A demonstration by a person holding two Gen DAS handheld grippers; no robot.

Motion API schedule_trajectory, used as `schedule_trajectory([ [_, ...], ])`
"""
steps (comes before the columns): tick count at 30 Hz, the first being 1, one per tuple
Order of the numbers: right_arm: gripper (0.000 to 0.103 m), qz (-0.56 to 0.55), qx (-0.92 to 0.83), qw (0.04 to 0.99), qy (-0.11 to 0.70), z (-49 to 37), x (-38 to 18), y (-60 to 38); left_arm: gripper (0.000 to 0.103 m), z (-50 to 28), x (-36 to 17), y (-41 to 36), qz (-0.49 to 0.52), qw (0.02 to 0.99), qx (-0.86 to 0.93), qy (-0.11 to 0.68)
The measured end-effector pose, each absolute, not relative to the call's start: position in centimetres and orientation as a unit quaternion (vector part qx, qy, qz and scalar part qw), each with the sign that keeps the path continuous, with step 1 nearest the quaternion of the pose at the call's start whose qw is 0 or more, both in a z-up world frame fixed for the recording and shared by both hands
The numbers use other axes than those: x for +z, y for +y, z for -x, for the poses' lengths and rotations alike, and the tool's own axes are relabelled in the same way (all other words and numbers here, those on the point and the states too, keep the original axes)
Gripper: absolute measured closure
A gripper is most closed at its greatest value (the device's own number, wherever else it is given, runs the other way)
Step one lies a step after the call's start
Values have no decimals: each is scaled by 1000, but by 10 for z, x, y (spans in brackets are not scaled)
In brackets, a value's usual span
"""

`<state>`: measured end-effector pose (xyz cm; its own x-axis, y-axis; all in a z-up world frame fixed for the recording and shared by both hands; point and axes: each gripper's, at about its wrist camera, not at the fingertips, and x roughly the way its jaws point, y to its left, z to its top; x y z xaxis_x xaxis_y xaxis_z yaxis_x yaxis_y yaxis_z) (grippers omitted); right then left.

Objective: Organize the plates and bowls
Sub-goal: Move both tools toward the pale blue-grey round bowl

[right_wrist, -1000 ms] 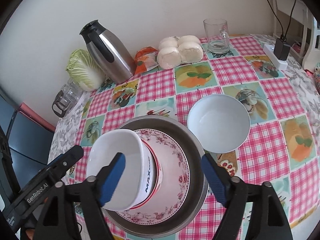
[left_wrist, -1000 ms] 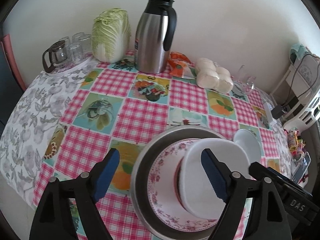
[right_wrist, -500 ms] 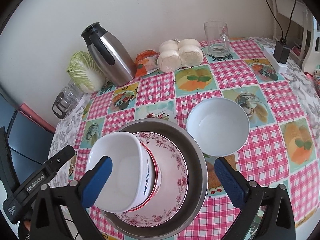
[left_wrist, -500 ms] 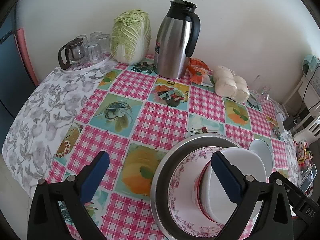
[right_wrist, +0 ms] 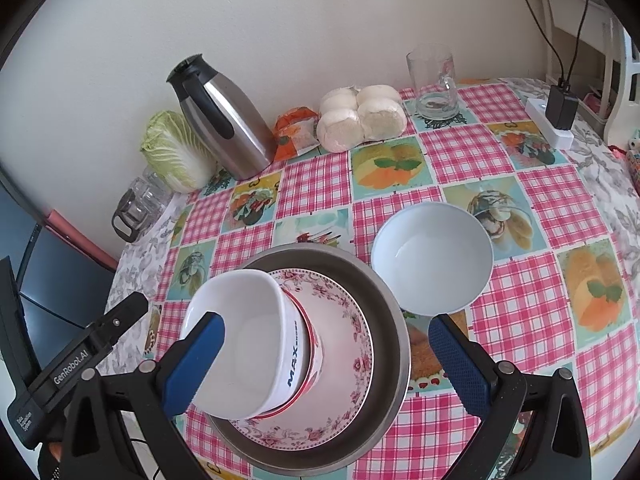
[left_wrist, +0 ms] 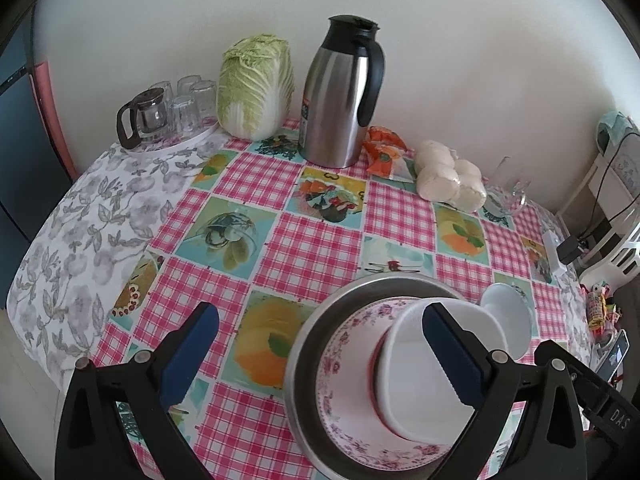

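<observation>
Nearest the cameras, both hand-held grippers are spread wide and pinch nothing: the left hand-held gripper hangs with one finger over the stack, and the right hand-held gripper straddles it.

The stack sits at the near edge of the counter: a metal basin at the bottom, one floral plate inside it, and on that a white cup-shaped bowl that appears to rest in a second, red-rimmed one. Just beside the basin, to its right, one white bowl stands alone on the counter.

That loose bowl looks like glazed ceramic: stiff, smooth, probably slippery and liable to chip. Its rim is likely the best hold, one pad inside the wall and one outside. It should be fairly light; the basin with its load would be heavy.

Farther back stand one steel jug, one cabbage, one orange packet, one bag of four buns, one glass mug, and a tray with a small pot and several tumblers.
</observation>
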<state>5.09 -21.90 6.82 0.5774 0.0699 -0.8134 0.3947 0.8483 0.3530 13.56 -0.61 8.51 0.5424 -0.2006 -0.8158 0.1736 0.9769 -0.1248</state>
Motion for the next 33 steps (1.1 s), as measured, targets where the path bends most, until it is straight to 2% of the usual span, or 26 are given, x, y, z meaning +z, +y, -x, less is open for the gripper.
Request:
schedule_trajectory([
  [15, 0, -319, -136, 841, 415, -15, 74, -284, 1, -110, 109, -101, -30, 878, -174, 445],
  [33, 0, -387, -198, 815, 384, 23, 55, -367, 1, -98, 85, -197, -91, 854, -234, 455],
])
